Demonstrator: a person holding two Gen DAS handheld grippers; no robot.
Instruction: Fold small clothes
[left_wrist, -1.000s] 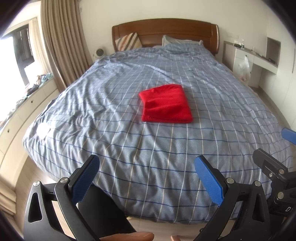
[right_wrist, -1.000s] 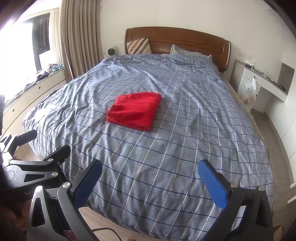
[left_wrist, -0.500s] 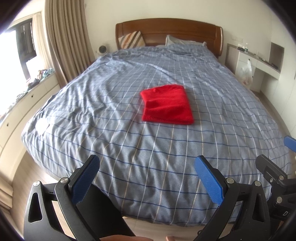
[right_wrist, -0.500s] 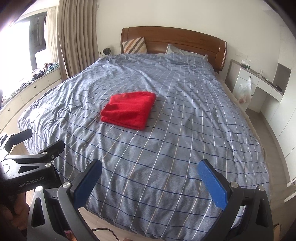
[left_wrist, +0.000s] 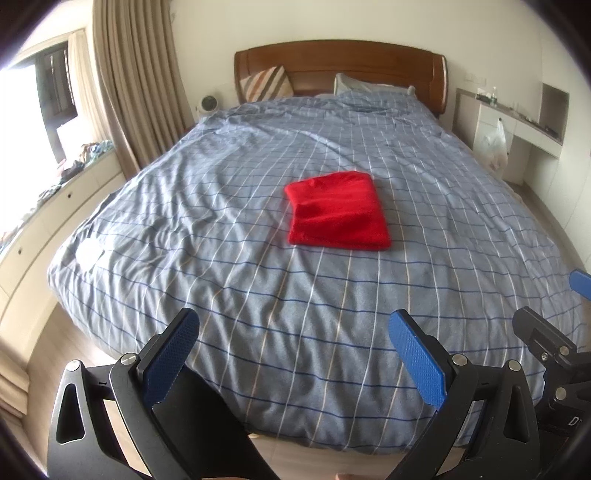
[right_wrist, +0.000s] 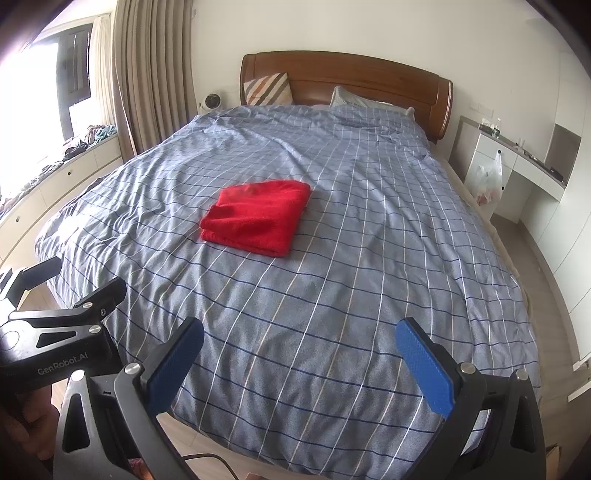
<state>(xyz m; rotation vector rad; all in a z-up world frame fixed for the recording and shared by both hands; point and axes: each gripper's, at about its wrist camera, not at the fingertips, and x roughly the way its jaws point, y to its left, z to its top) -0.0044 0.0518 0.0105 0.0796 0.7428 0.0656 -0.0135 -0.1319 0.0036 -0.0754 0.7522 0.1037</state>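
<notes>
A red garment (left_wrist: 338, 212) lies folded into a neat rectangle in the middle of the bed (left_wrist: 221, 206); the right wrist view shows the same red garment (right_wrist: 256, 218) left of centre. My left gripper (left_wrist: 293, 334) hangs open past the foot of the bed, far from the garment, with nothing between its blue pads. My right gripper (right_wrist: 299, 345) is also open and empty, back at the bed's foot. The left gripper's black body (right_wrist: 62, 325) shows at the lower left of the right wrist view.
A blue checked duvet (right_wrist: 369, 258) covers the bed, with a wooden headboard (left_wrist: 340, 70) and pillows (left_wrist: 264, 86) at the far end. Curtains (left_wrist: 136, 99) and a window ledge with clutter (left_wrist: 74, 166) stand left. A white desk (left_wrist: 517, 125) with a hanging plastic bag (left_wrist: 495, 146) is at the right.
Both grippers have drawn back a little from the bed and risen, so more of the bed's foot and the floor shows. The red garment has not moved.
</notes>
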